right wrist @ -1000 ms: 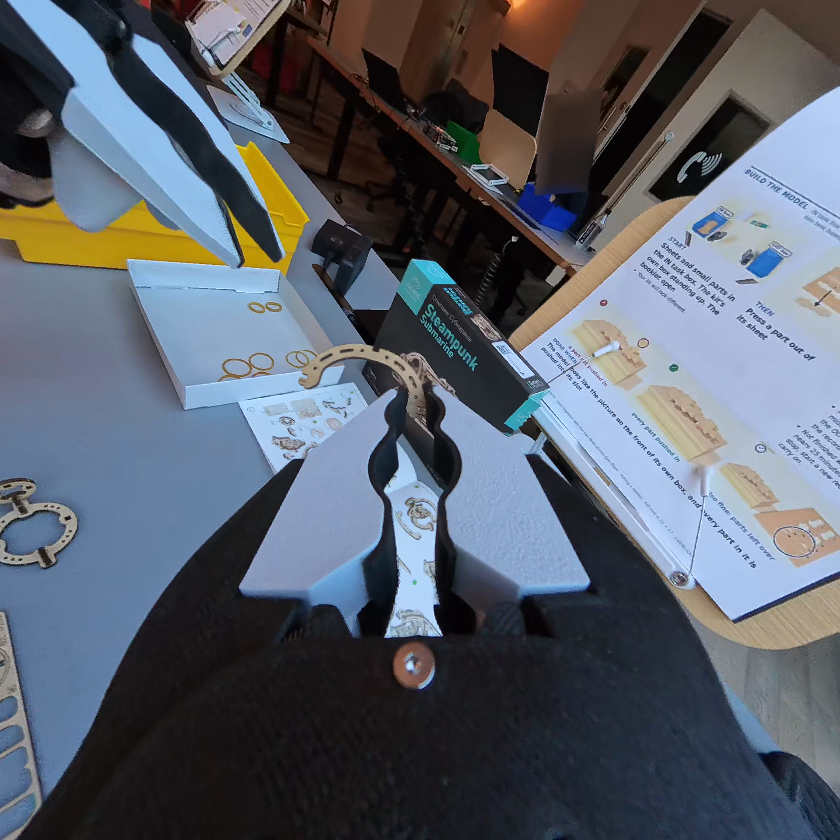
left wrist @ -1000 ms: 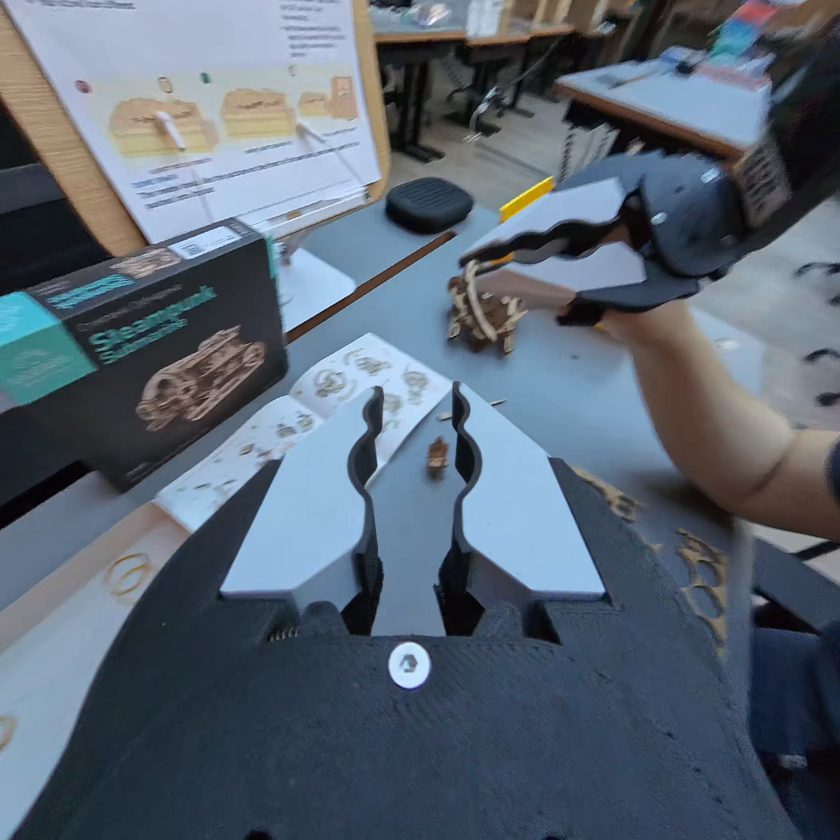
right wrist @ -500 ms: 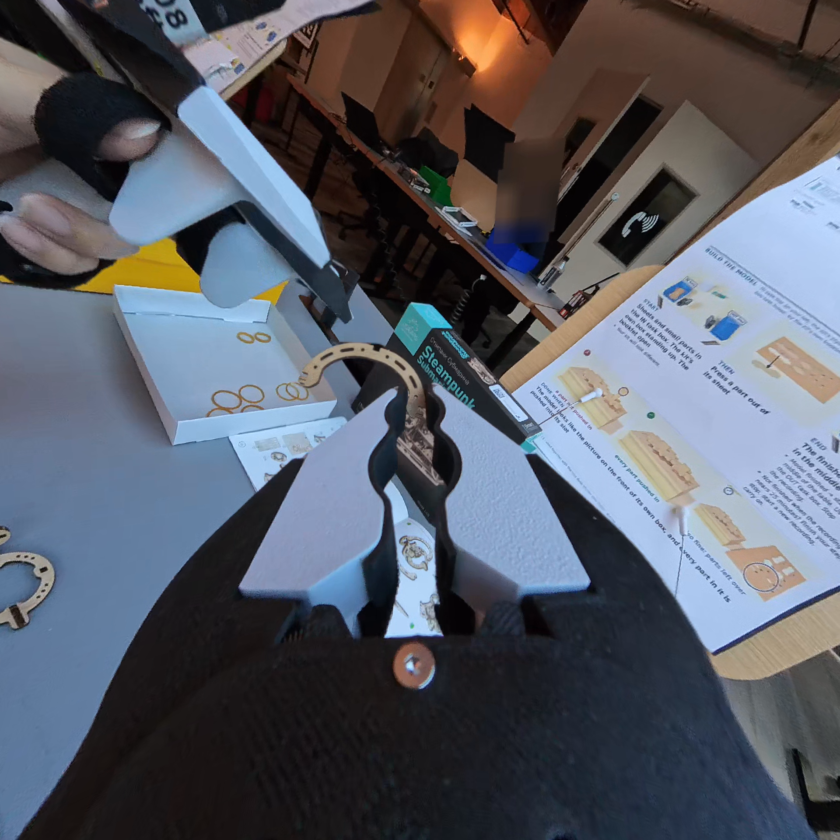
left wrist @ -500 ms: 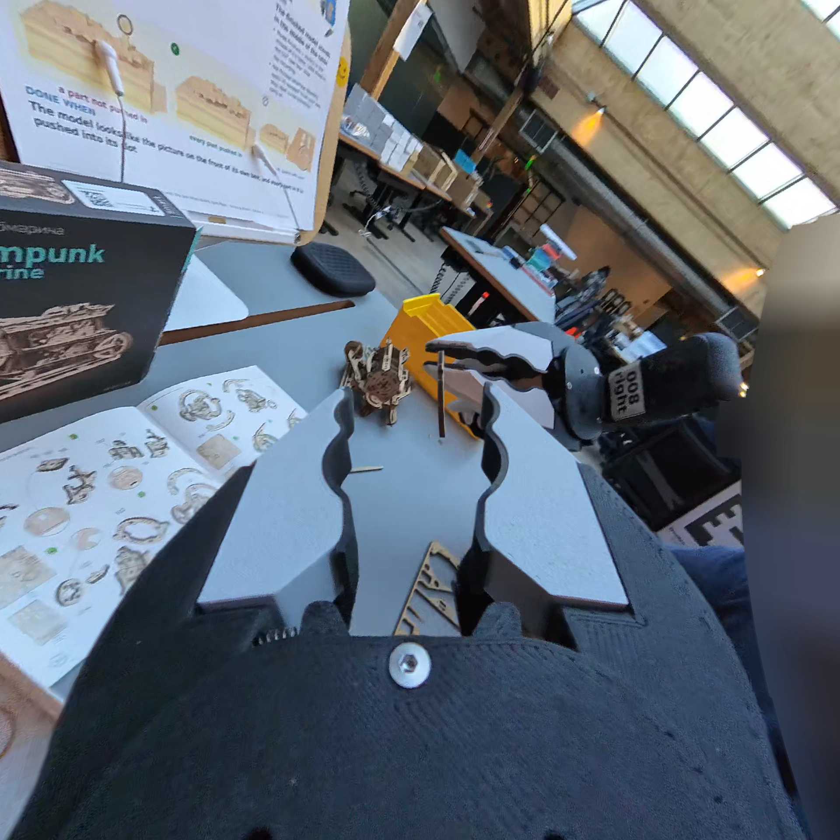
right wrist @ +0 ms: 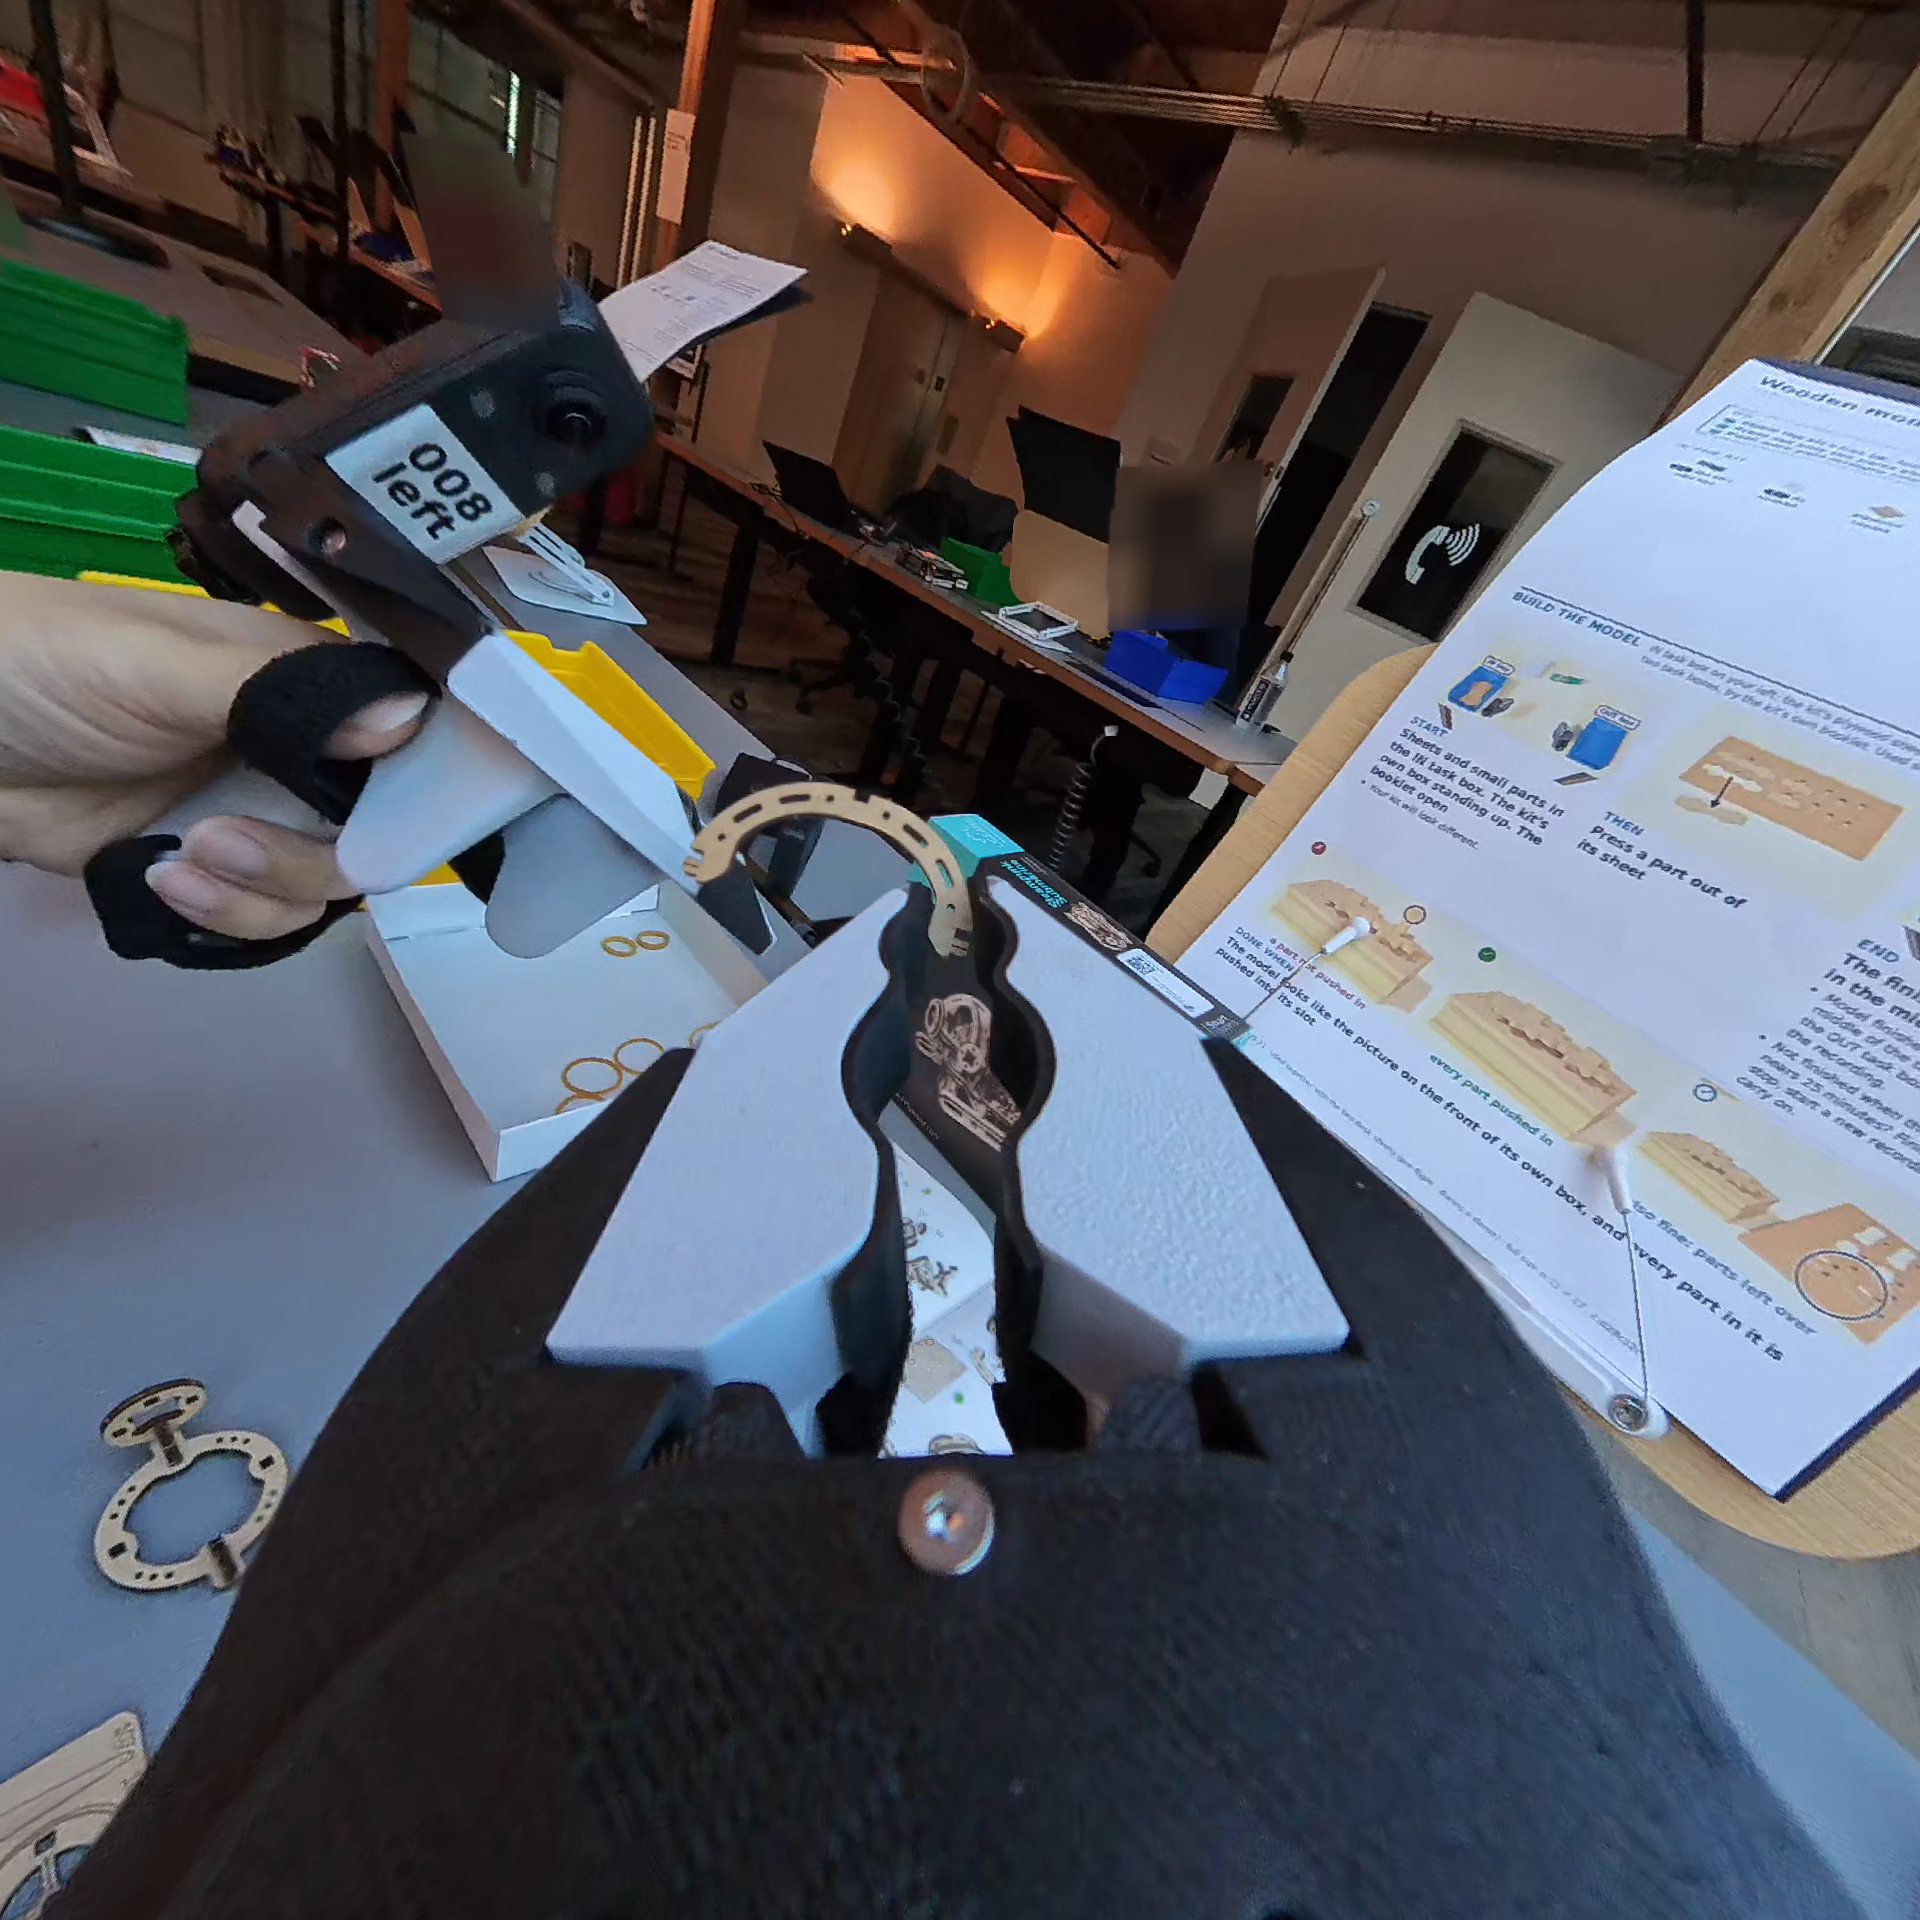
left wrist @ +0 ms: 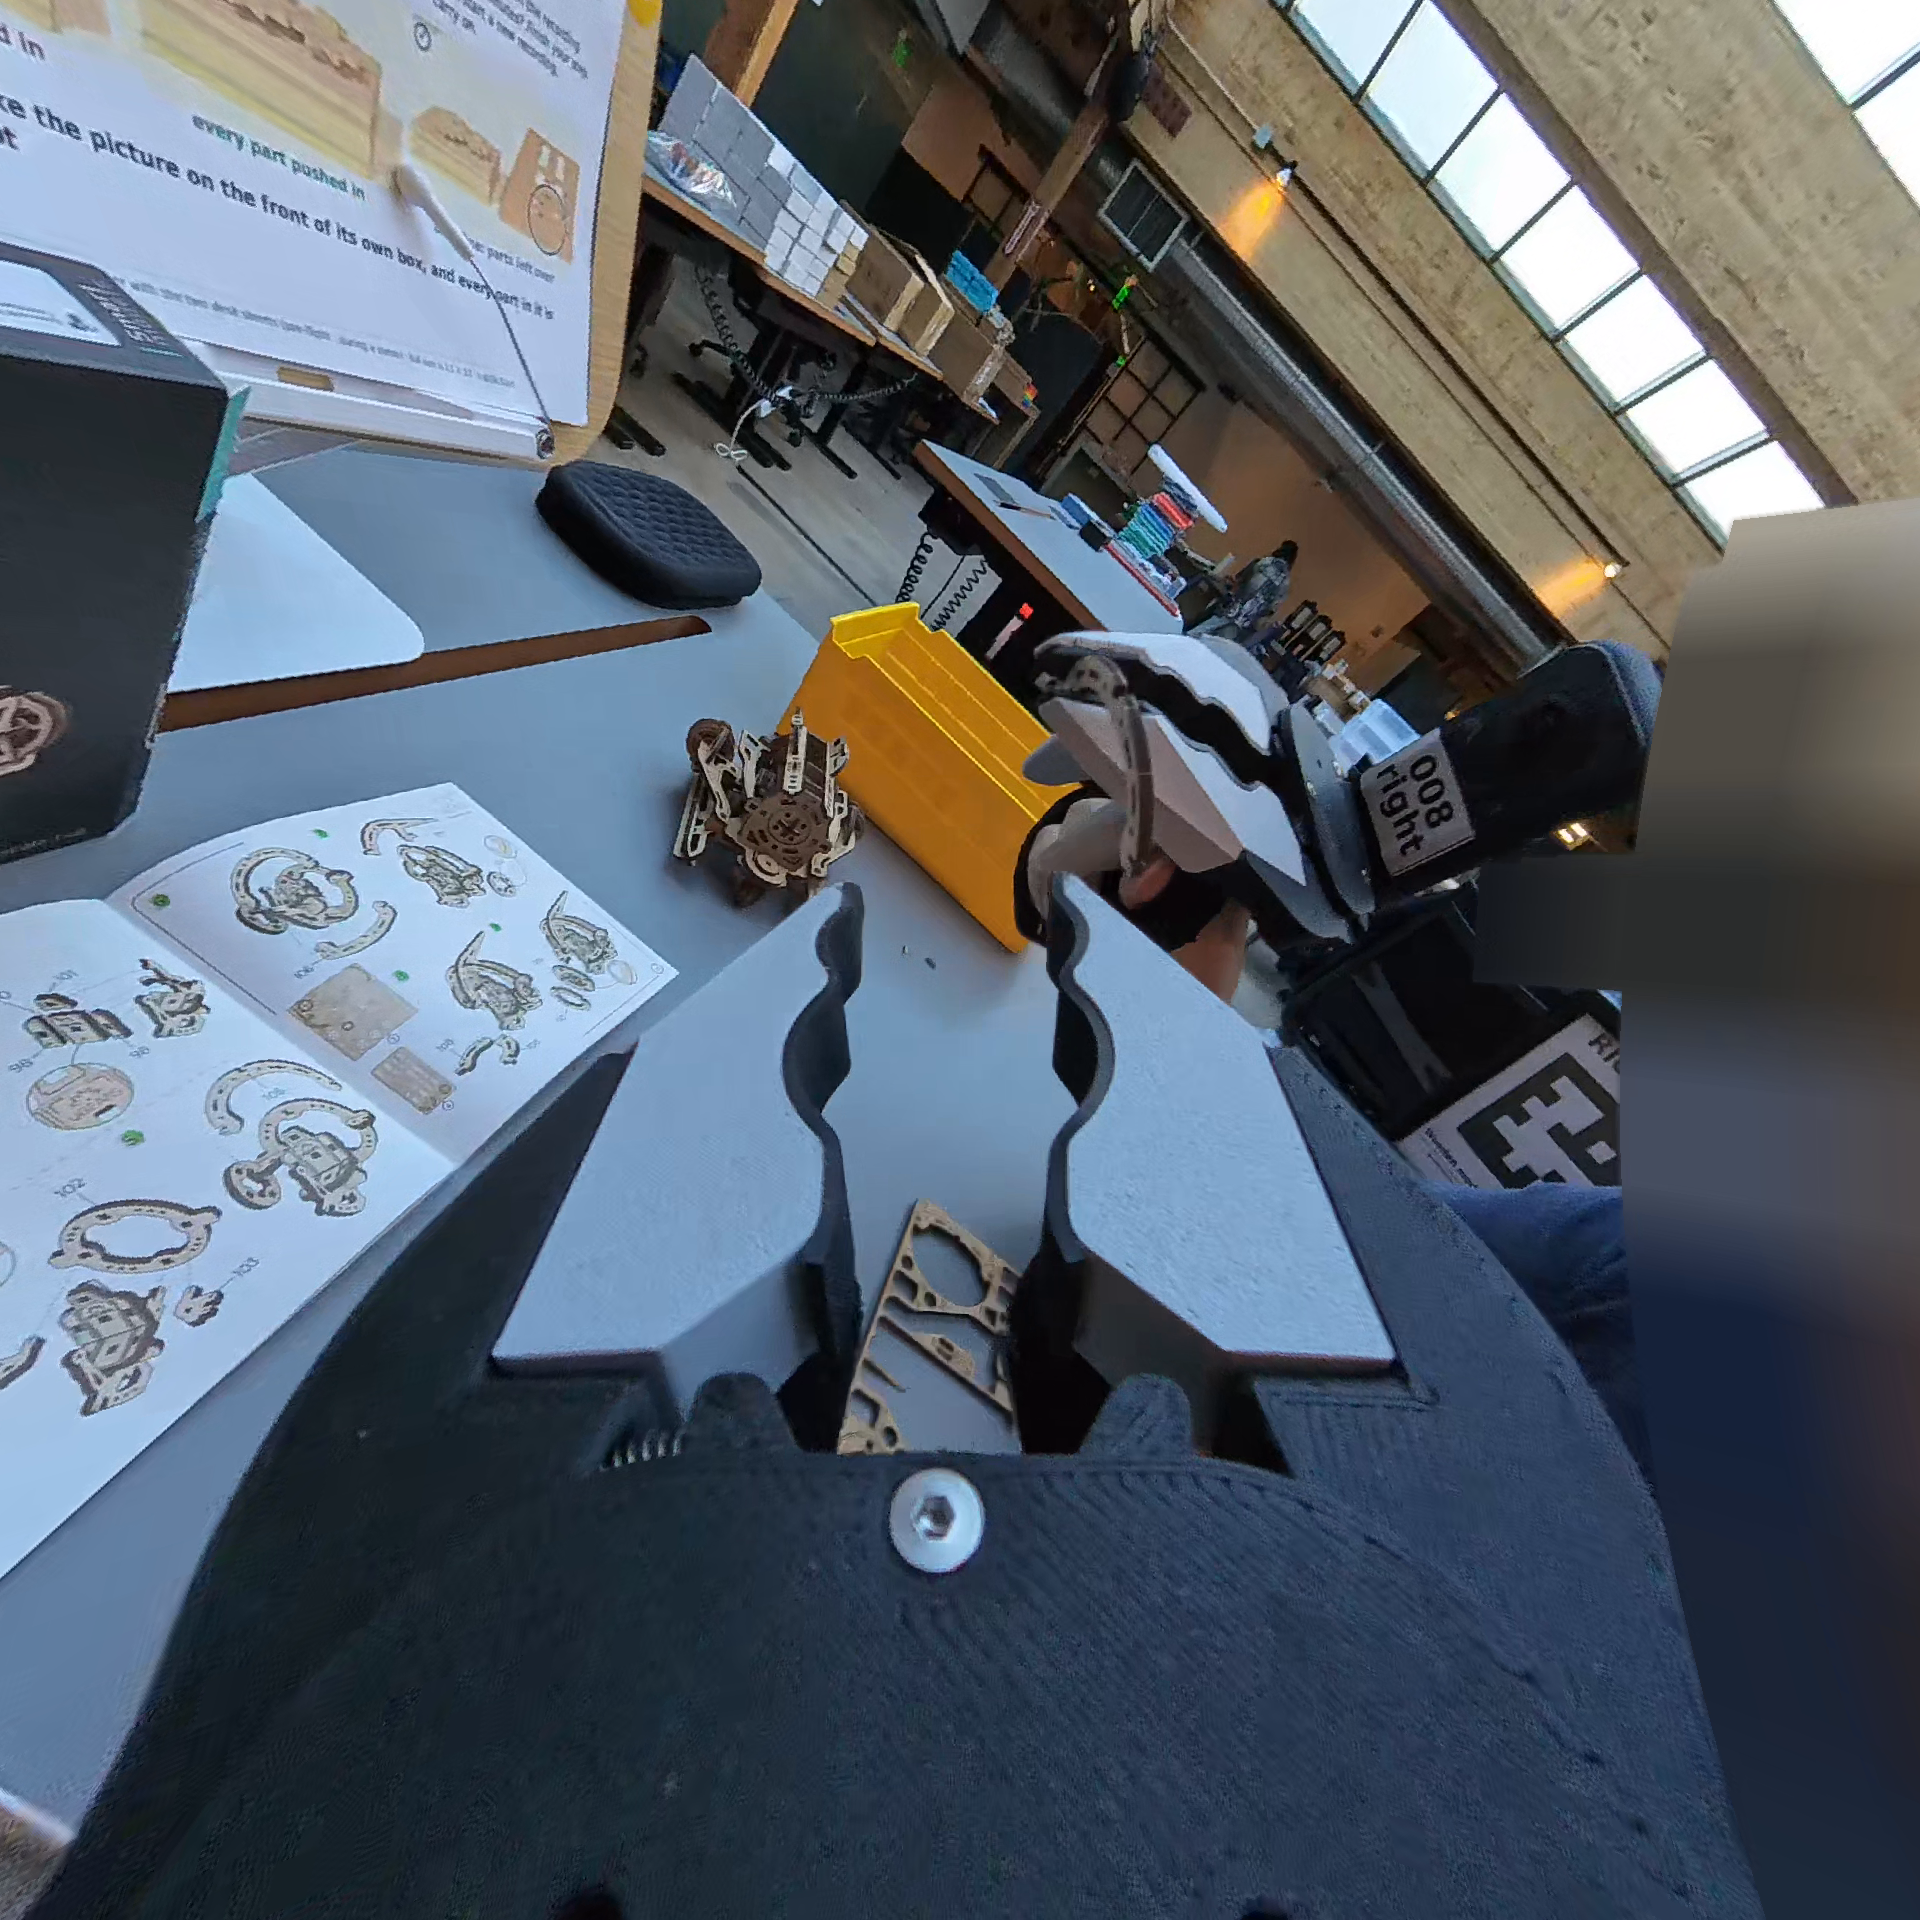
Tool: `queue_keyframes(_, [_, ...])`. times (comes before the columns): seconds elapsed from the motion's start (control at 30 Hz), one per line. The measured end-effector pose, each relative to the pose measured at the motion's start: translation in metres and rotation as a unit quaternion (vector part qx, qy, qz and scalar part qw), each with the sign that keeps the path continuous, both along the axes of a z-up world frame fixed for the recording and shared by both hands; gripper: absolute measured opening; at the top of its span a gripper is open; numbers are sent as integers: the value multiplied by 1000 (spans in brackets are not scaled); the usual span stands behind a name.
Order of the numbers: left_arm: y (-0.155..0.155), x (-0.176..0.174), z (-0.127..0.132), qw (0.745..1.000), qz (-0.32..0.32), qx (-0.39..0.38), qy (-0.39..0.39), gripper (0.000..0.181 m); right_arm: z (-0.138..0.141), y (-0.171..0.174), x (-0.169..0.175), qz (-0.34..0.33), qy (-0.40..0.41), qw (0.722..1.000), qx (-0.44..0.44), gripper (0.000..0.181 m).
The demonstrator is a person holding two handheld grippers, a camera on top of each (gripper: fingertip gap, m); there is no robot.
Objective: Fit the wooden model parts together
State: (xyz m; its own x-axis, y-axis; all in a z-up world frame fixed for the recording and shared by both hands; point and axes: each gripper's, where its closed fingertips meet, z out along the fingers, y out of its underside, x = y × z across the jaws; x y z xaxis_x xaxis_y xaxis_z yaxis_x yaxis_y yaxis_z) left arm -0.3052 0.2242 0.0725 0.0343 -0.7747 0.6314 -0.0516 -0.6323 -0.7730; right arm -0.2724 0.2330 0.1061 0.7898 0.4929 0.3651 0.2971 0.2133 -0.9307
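My right gripper [right wrist: 948,920] is shut on one end of a curved wooden arc [right wrist: 831,821] with small holes and holds it up in the air. The left wrist view shows this gripper [left wrist: 1091,717] with the arc [left wrist: 1135,790] edge-on. My left gripper [left wrist: 956,914] is open and empty, raised above the table. In the right wrist view its fingertips [right wrist: 743,914] sit just beside the arc's free end. The partly built wooden model [left wrist: 769,821] stands on the grey table [left wrist: 582,748], untouched.
A yellow bin [left wrist: 925,758] stands behind the model. An open booklet [left wrist: 312,1039], the black kit box [left wrist: 83,582] and an instruction board [right wrist: 1610,935] lie to one side. A white tray [right wrist: 520,1049] holds small rings. A wooden ring part [right wrist: 187,1486] and a cut-out sheet [left wrist: 935,1320] lie on the table. My hands' fingertips stand some 5 cm from each other.
My left gripper has lifted off the table, opened wider and swung toward my right gripper. The right gripper has kept hold of the arc and brought it closer to the left fingertips.
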Motion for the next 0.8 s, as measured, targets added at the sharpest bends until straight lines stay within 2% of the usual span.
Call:
queue_keyframes(0.03, [0, 0, 4, 1000, -3, -9, -16, 36, -1, 0, -1, 2, -4, 1000, -2, 7])
queue_keyframes(0.1, [4, -4, 14, 998, 4, -34, -52, 46, -4, 2, -2, -4, -16, 1000, 1, 7])
queue_keyframes(0.2, [13, -9, 13, 998, 31, -23, -50, 44, -1, -3, -10, 7, -21, 1000, 5, 6])
queue_keyframes(0.4, [-5, -6, 18, 997, -24, -34, -64, 39, -3, -7, -21, 3, -44, 999, 11, 7])
queue_keyframes(0.5, [-4, -3, 11, 998, -23, -32, -46, 31, -6, -8, -26, 12, -41, 999, 5, 7])
queue_keyframes(0.67, [-6, -7, 16, 998, -28, -21, -55, 19, -6, -9, -28, 12, -49, 999, 9, 7])
queue_keyframes(0.7, [-7, -8, 16, 998, -31, -14, -56, 0, -6, -9, -28, 13, -48, 999, 11, 7])
queue_keyframes(0.8, [-4, -10, 17, 998, -28, -11, -56, 0, -5, -8, -26, 12, -45, 999, 11, 7])
